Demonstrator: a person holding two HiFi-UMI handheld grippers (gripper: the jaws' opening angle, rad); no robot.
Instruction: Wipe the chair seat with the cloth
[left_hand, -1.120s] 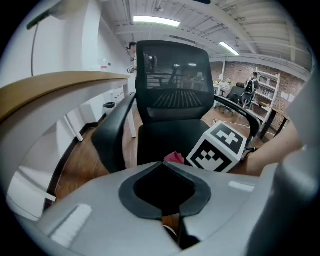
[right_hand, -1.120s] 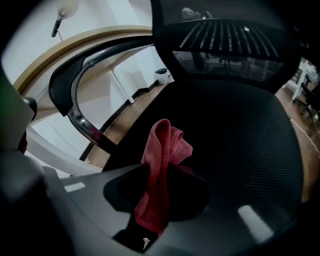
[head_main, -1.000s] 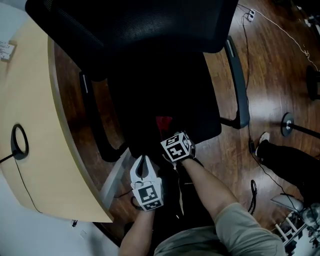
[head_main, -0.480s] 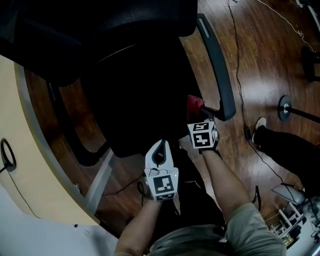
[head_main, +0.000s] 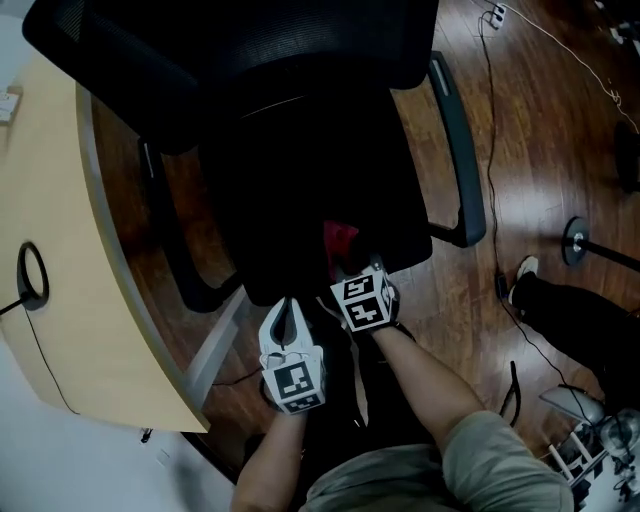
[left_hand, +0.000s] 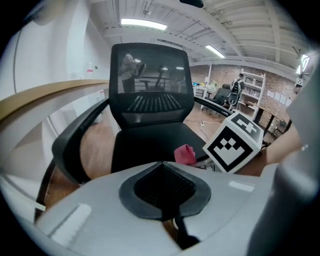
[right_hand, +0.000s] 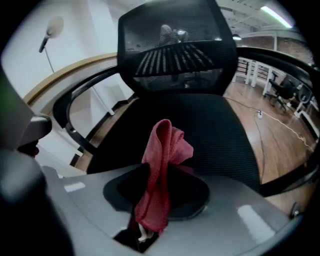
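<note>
The black mesh chair seat (head_main: 300, 190) lies below me, its backrest at the top of the head view. My right gripper (head_main: 346, 266) is shut on a red cloth (head_main: 340, 238) and holds it at the seat's front edge, right of the middle. In the right gripper view the cloth (right_hand: 161, 165) stands bunched up between the pads over the seat (right_hand: 215, 130). My left gripper (head_main: 286, 312) hangs just off the seat's front edge, shut with nothing in it. The left gripper view shows the seat (left_hand: 147, 142), the cloth (left_hand: 185, 154) and the right gripper's marker cube.
A curved wooden desk (head_main: 55, 250) runs along the left, close to the chair's left armrest (head_main: 175, 260). The right armrest (head_main: 458, 150) borders a wood floor with cables. A person's shoe (head_main: 524, 280) and a round stand base (head_main: 577, 245) are at the right.
The right gripper with the cloth swept out to the seat's right front corner by the armrest, then came back to the front middle. The left gripper stayed before the seat.
</note>
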